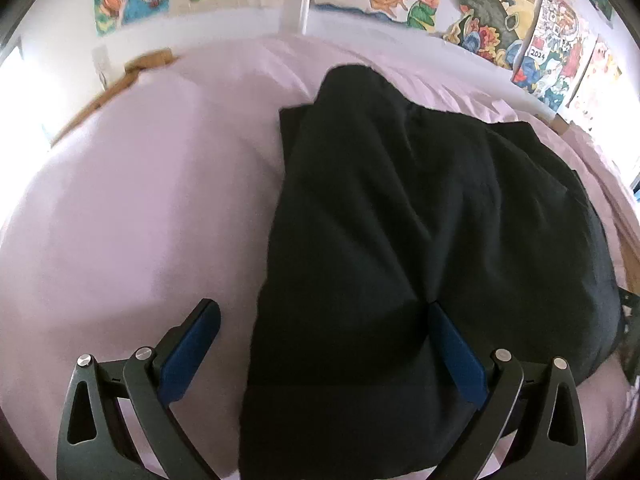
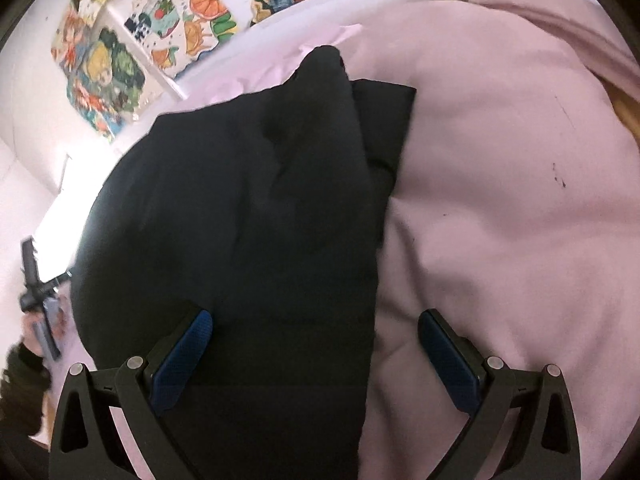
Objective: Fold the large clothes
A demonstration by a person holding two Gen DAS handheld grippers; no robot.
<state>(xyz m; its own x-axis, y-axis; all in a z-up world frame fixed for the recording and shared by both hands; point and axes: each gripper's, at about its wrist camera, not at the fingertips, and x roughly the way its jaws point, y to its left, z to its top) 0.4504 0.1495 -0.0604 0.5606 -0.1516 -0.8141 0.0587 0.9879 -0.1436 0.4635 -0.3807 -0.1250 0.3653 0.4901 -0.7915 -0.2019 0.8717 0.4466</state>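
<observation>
The left gripper (image 1: 324,340) is spread wide, holding nothing, its fingers straddling the near left edge of the black garment (image 1: 400,240). The right gripper (image 2: 316,344) is equally wide and empty, straddling the garment's near right edge. The garment lies folded on the pink bedsheet (image 1: 140,200), below colourful wall pictures (image 1: 460,4).
</observation>
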